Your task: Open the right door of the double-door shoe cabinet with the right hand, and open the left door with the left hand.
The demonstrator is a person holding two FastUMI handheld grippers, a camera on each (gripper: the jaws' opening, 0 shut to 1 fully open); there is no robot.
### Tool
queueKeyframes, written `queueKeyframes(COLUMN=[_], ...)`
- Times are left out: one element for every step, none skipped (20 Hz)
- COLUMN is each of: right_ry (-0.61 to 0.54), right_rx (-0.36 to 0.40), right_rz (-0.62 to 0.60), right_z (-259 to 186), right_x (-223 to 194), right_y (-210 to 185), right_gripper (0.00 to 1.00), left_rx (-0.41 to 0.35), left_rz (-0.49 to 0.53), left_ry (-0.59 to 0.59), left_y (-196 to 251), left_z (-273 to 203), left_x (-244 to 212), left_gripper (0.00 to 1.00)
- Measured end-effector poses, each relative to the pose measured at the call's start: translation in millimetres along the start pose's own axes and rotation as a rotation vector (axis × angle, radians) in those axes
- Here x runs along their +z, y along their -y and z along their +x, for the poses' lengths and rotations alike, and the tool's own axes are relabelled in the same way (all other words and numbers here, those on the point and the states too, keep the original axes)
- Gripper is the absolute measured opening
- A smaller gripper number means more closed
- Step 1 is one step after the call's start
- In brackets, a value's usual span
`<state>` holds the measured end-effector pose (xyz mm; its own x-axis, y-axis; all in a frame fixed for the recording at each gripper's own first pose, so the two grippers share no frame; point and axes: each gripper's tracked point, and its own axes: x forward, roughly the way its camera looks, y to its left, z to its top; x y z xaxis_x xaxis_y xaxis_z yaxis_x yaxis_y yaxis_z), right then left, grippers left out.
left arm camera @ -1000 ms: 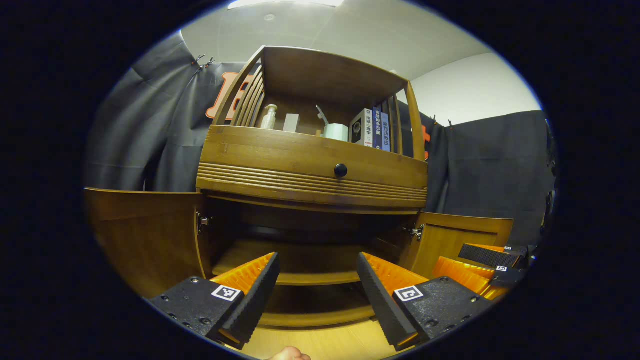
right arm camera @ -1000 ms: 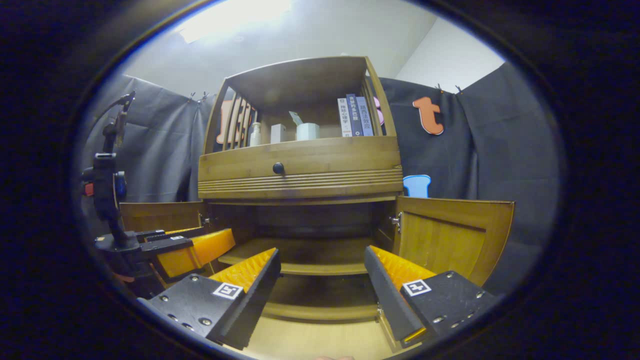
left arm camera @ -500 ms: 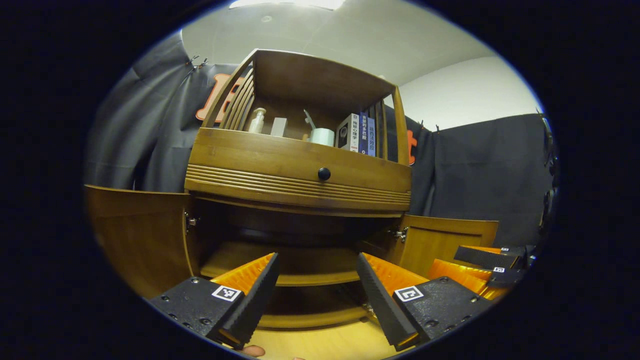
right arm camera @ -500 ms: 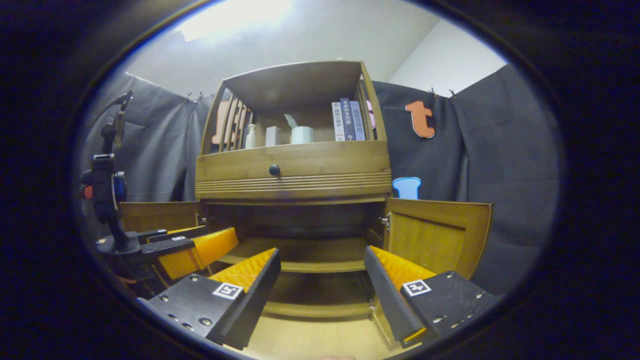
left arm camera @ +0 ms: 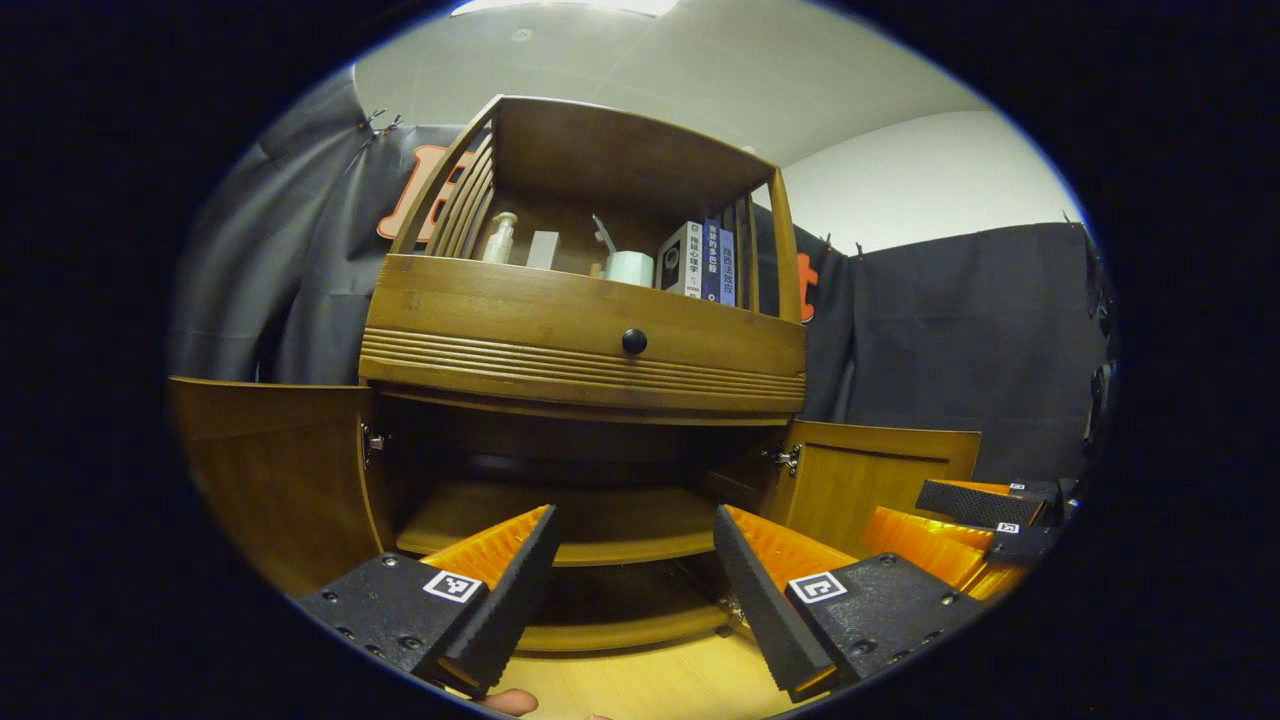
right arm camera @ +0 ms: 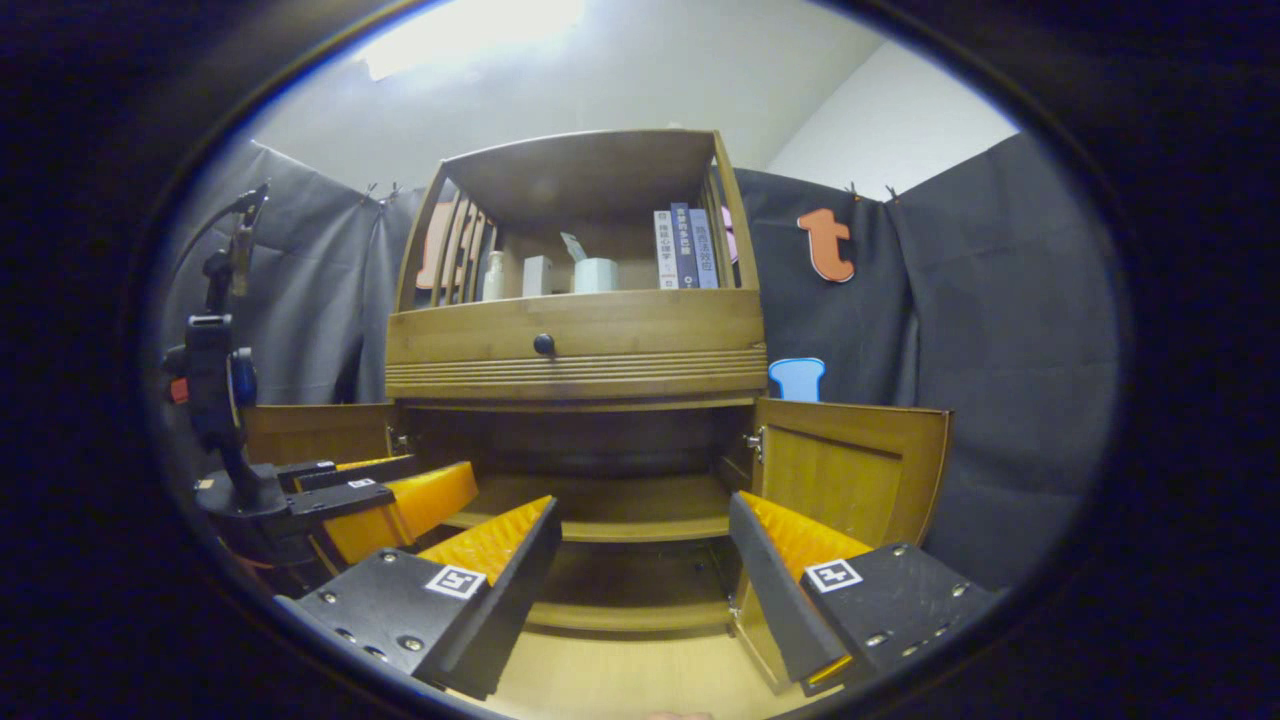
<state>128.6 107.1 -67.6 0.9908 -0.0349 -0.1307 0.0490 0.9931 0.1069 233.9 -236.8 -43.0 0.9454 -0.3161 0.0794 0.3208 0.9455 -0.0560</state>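
Our left claw [left arm camera: 630, 590] and right claw [right arm camera: 640, 590] both gape wide, holding nothing, and over the last second we have drawn back from the shoe cabinet [right arm camera: 575, 350]. Its left door [left arm camera: 270, 470] and right door [right arm camera: 850, 470] swing outward toward us, so we judge the opening done; the cabinet stands upright, front facing us

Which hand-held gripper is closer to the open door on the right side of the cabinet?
The right one. The right hand-held gripper is just beside the right door; the left hand-held gripper is across by the left door.
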Motion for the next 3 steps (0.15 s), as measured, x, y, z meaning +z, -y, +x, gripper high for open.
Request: queueKeyframes(right_ry=[0.000,-0.001,-0.001], right_rx=[-0.010,-0.021,-0.034], right_rz=[-0.001,-0.004,-0.006], right_z=[-1.1,-1.5,-4.7], right_x=[-0.7,-1.7,-0.8], right_y=[0.5,1.3,3.1], right_gripper=[1.00,1.00,1.00], left_rx=[-0.010,-0.020,-0.031], left_rz=[0.007,0.013,0.018], left_ry=[-0.002,-0.007,-0.010], left_y=[0.6,1.6,3.1], left_z=[-0.6,-2.6,-3.3], left_x=[-0.9,-2.2,-4.5], left_gripper=[0.96,0.92,0.92])
